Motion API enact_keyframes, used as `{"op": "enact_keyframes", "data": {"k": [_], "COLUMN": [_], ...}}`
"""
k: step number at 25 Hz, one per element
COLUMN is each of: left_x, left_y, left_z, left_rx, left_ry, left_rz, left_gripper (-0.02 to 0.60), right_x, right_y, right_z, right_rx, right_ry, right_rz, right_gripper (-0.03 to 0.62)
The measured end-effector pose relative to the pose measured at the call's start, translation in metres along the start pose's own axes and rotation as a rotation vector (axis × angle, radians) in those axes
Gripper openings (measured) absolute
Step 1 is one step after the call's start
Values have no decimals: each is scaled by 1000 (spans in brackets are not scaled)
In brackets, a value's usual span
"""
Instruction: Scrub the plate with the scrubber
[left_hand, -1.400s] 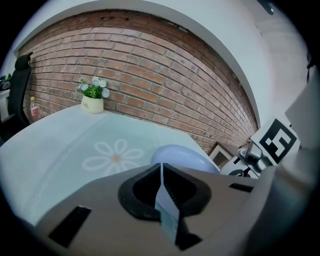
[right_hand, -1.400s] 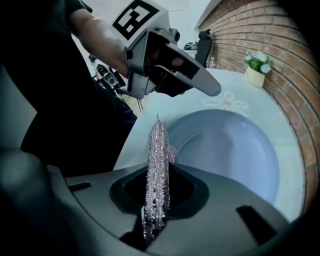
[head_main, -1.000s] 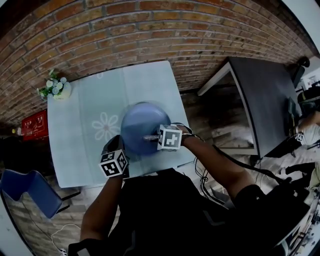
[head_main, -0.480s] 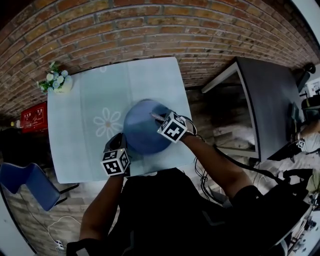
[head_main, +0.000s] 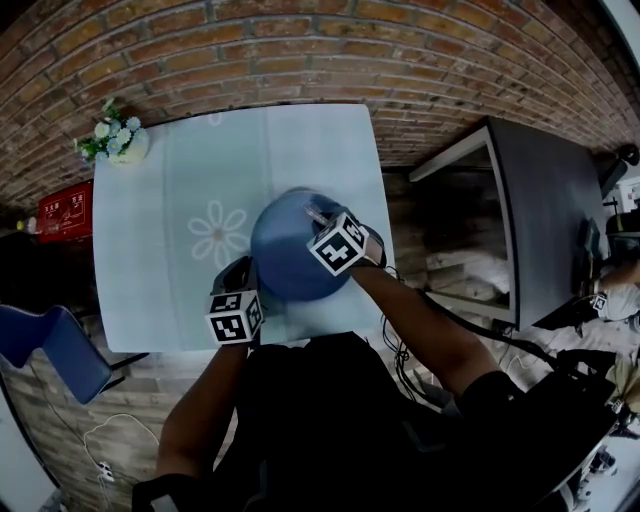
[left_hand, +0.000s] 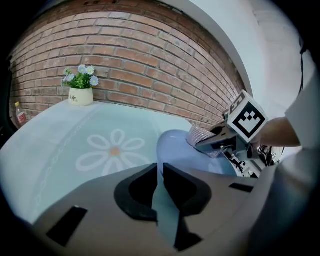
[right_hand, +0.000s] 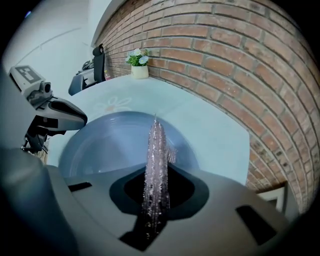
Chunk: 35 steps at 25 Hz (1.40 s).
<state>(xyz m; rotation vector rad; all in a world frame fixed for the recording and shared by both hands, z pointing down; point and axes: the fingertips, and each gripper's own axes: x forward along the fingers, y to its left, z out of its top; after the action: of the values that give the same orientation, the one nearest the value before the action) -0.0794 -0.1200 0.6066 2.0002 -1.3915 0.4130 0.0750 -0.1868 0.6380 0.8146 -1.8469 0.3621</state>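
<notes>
Surrounding plate (head_main: 283, 248): flowerpot (head_main: 116, 144), blue chair (head_main: 52, 352), desk (head_main: 545, 215).

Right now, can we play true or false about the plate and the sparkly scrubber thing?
1. The right gripper holds a sparkly scrubber. True.
2. The plate is red. False: it is blue.
3. The left gripper pinches the plate's rim. True.
4. The flower pot stands on the plate. False: it stands at a far corner of the table, apart from the plate.
5. The scrubber lies loose on the table, away from both grippers. False: it sits between the right gripper's jaws, over the plate.
</notes>
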Motion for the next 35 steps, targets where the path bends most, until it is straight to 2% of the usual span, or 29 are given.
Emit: {"op": "enact_keyframes", "data": {"k": [3,11,17,26,31,35], "left_x": [1,0,0,-2,-8,-19], "left_y": [-1,-2,-1,0,1,4], "left_z": [0,0,0,0,-11,-18], "left_rx": [-17,-16,-30,-42,-37,-77], "left_ry": [11,2,-9,-20,12,4], "left_rz": [-9,-27,-24,-15,-11,-17], "left_gripper": [26,26,26,26,25,25], "right_x": [5,13,17,18,18,13], "right_y": [4,9,20,65,90,111], "right_z": [2,10,21,36,37,38], "right_rx": [-30,-14,-64,-260,-367,-446], "right_ry": [13,27,14,-5,-6,-8], "right_rz": [1,31,50,153,207,259], "right_gripper": [61,61,61,61,61,61]}}
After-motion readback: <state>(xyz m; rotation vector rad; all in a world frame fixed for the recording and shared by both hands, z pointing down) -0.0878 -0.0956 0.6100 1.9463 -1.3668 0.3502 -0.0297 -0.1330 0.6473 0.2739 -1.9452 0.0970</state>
